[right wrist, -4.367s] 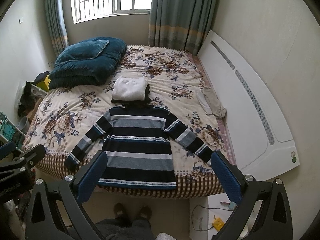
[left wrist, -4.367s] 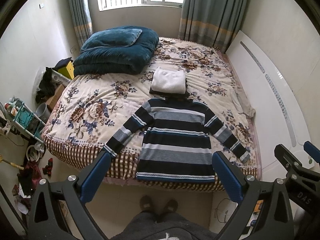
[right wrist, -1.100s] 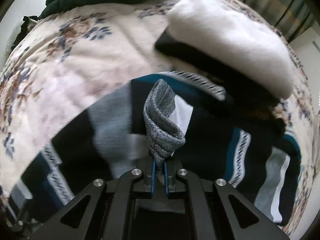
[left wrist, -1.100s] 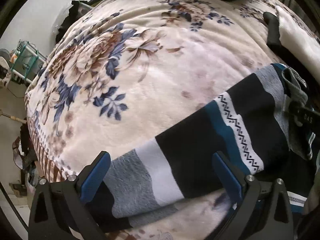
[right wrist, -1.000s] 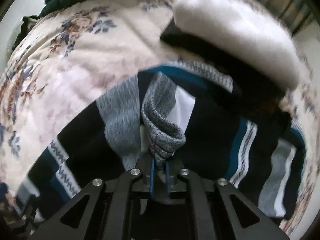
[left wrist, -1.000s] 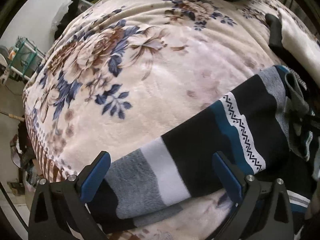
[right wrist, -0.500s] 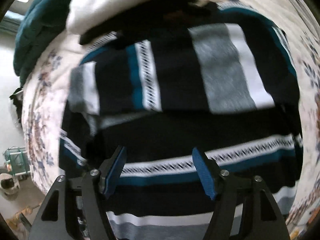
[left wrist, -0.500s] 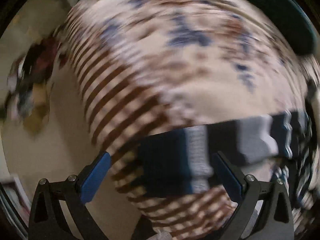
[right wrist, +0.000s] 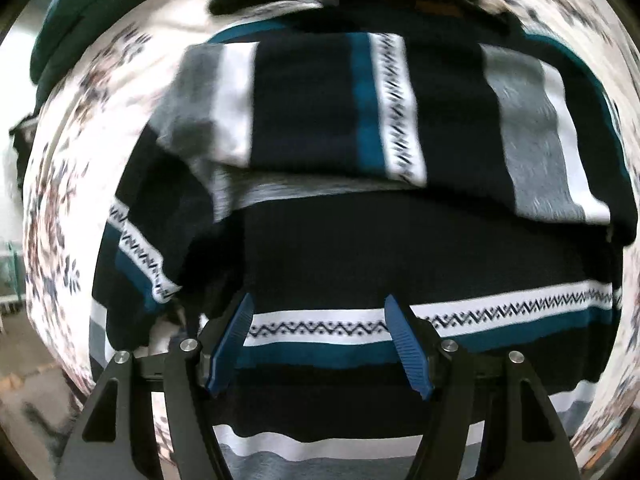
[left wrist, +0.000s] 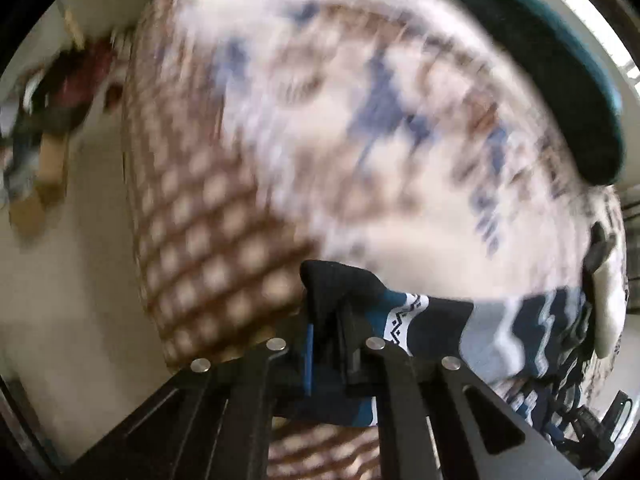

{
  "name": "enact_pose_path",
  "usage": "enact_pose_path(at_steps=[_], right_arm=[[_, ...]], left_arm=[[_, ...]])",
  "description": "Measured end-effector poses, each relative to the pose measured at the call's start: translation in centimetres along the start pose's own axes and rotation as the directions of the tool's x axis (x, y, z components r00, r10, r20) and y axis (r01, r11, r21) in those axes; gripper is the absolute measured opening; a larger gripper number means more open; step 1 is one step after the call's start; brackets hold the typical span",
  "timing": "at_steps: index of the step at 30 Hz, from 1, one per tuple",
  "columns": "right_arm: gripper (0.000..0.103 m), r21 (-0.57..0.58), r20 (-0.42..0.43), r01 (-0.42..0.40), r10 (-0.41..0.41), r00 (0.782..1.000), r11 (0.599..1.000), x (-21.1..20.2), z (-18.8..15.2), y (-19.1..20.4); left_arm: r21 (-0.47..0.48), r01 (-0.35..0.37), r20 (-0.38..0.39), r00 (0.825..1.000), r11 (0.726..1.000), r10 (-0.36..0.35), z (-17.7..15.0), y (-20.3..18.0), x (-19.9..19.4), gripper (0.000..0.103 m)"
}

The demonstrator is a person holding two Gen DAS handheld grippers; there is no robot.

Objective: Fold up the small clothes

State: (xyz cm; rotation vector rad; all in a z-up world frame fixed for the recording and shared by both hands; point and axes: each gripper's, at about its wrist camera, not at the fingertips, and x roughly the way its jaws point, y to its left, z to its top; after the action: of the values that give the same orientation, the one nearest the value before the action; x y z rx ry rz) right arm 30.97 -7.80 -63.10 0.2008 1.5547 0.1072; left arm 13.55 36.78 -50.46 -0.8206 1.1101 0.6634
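A navy, grey, white and teal striped sweater (right wrist: 400, 240) lies on the floral bedspread (left wrist: 360, 120). One sleeve (right wrist: 360, 108) is folded across its chest. My left gripper (left wrist: 328, 320) is shut on the cuff of the other sleeve (left wrist: 344, 288) at the bed's edge; that sleeve (left wrist: 480, 332) stretches right toward the body. My right gripper (right wrist: 318, 340) is open just above the sweater's lower stripes, holding nothing.
A folded white garment on a dark one (left wrist: 608, 300) lies beyond the collar. A teal quilt (left wrist: 560, 80) is at the head of the bed. The checked bed skirt (left wrist: 200, 240) drops to the floor, with clutter (left wrist: 48, 120) at the left.
My left gripper has closed on the sleeve cuff at the bed's edge. My right gripper, open since half a second ago, has moved slightly lower over the sweater body.
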Motion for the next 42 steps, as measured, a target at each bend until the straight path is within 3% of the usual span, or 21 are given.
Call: enact_pose_path(at_steps=[4, 8, 10, 11, 14, 15, 17, 20, 22, 23, 25, 26, 30, 33, 36, 38, 42], right_arm=[[0.07, -0.024, 0.013, 0.007, -0.007, 1.0, 1.0, -0.4, 0.3, 1.4], [0.07, 0.01, 0.003, 0.002, -0.002, 1.0, 1.0, -0.3, 0.9, 1.5], [0.07, 0.027, 0.001, -0.004, 0.004, 1.0, 1.0, -0.4, 0.8, 1.1], [0.07, 0.033, 0.0, -0.006, 0.006, 1.0, 0.999, -0.4, 0.8, 0.9], [0.07, 0.047, -0.004, -0.006, 0.006, 1.0, 0.999, -0.2, 0.5, 0.6], [0.07, 0.052, -0.006, -0.005, 0.005, 1.0, 0.999, -0.1, 0.3, 0.3], [0.07, 0.063, -0.011, -0.003, 0.003, 1.0, 0.998, 0.3, 0.0, -0.2], [0.07, 0.09, -0.024, -0.002, 0.004, 1.0, 0.996, 1.0, -0.6, -1.1], [0.07, 0.097, -0.024, 0.002, 0.001, 1.0, 0.995, 1.6, -0.9, -1.5], [0.07, 0.095, -0.021, 0.012, -0.01, 1.0, 0.995, 1.7, -1.0, -1.7], [0.07, 0.084, -0.007, 0.025, -0.025, 1.0, 0.996, 1.5, -1.3, -2.3], [0.07, 0.08, 0.0, 0.033, -0.033, 0.999, 0.996, 1.3, -1.4, -2.6], [0.07, 0.096, 0.026, 0.028, -0.031, 0.999, 0.995, -0.1, -2.1, -5.3], [0.07, 0.145, 0.036, 0.009, -0.015, 0.999, 0.989, -0.9, -2.4, -8.3], [0.07, 0.189, 0.051, -0.012, 0.003, 0.999, 0.982, -1.9, -2.3, -11.4], [0.07, 0.208, 0.068, -0.026, 0.012, 0.998, 0.978, -2.6, -2.2, -13.4], [0.07, 0.247, 0.113, -0.06, 0.033, 0.993, 0.967, -4.3, -0.9, -17.7]], left_arm=[[-0.018, 0.033, 0.061, 0.998, 0.999, -0.032, 5.0, 0.8, -0.8, 0.008], [-0.109, 0.061, 0.003, 0.998, 0.992, -0.061, 8.0, 3.5, 2.0, 0.012], [-0.161, 0.08, 0.018, 0.997, 0.984, -0.079, 7.6, 5.2, 1.7, 0.014], [-0.193, 0.11, 0.022, 0.994, 0.975, -0.108, 6.9, 5.8, 1.2, 0.022], [-0.313, 0.174, -0.002, 0.983, 0.934, -0.184, 3.9, 7.4, 1.4, 0.061], [-0.369, 0.208, -0.005, 0.974, 0.906, -0.225, 2.6, 8.0, 1.7, 0.066], [-0.451, 0.249, -0.032, 0.955, 0.857, -0.295, 0.5, 8.0, 3.4, 0.066], [-0.454, 0.211, -0.078, 0.958, 0.866, -0.275, -0.3, 6.0, 6.6, 0.066], [-0.488, 0.203, -0.055, 0.964, 0.849, -0.261, 0.1, 5.3, 7.8, 0.063], [-0.495, 0.176, -0.022, 0.976, 0.851, -0.215, 0.8, 4.8, 7.8, 0.06], [-0.431, 0.131, 0.042, 0.991, 0.893, -0.125, 2.4, 3.3, 6.9, 0.019], [-0.351, 0.093, 0.058, 0.995, 0.932, -0.078, 3.6, 1.7, 6.4, 0.006], [-0.172, 0.063, 0.146, 0.989, 0.983, -0.038, 5.6, -3.3, 3.7, 0.005], [-0.017, 0.067, 0.193, 0.979, 0.998, -0.063, 6.2, -9.1, 0.9, 0.005], [0.121, 0.104, 0.218, 0.967, 0.987, -0.129, 5.6, -15.4, -1.6, 0.005], [0.227, 0.145, 0.221, 0.955, 0.963, -0.196, 4.1, -21.0, -3.1, 0.005], [0.413, 0.261, 0.136, 0.93, 0.873, -0.342, -1.7, -33.6, -4.5, 0.005]])
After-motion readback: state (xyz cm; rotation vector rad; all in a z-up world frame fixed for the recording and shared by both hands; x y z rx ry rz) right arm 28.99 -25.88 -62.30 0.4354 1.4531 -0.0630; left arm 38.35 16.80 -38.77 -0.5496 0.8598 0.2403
